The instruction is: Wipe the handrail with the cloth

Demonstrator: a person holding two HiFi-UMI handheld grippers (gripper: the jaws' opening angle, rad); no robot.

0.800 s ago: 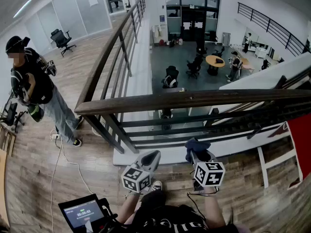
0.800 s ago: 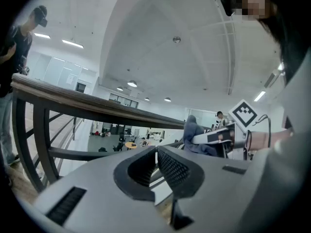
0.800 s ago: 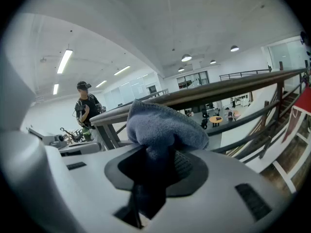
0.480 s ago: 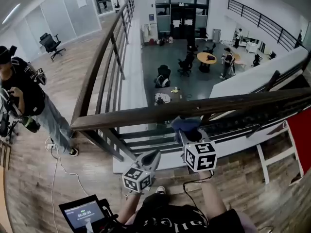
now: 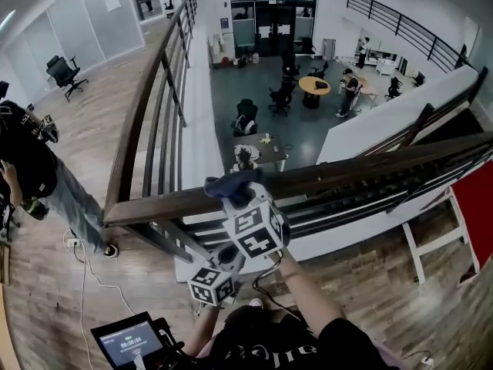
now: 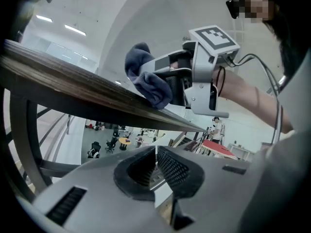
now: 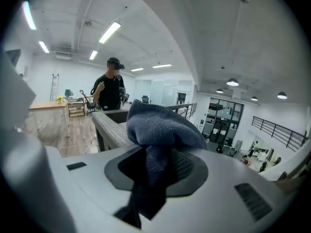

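A dark wooden handrail (image 5: 362, 168) runs across the head view, with a corner at the left (image 5: 115, 210). My right gripper (image 5: 231, 193) is shut on a blue-grey cloth (image 5: 229, 183) that rests on top of the rail near that corner. The right gripper view shows the cloth (image 7: 158, 130) bunched between the jaws, the handrail (image 7: 109, 127) running away behind it. My left gripper (image 5: 231, 254) hangs lower, under the rail, jaws closed with nothing in them. In the left gripper view the handrail (image 6: 73, 91) passes overhead with the cloth (image 6: 148, 79) pressed onto it.
Below the rail are dark horizontal bars (image 5: 370, 195) and an atrium with tables and chairs (image 5: 312, 87). A person in black (image 5: 27, 160) stands on the wooden floor at left. A small screen (image 5: 127, 338) sits near my body.
My right gripper with the cloth rose from below the rail and moved left, and the cloth now lies on the rail top near the corner. The left gripper barely shifted.
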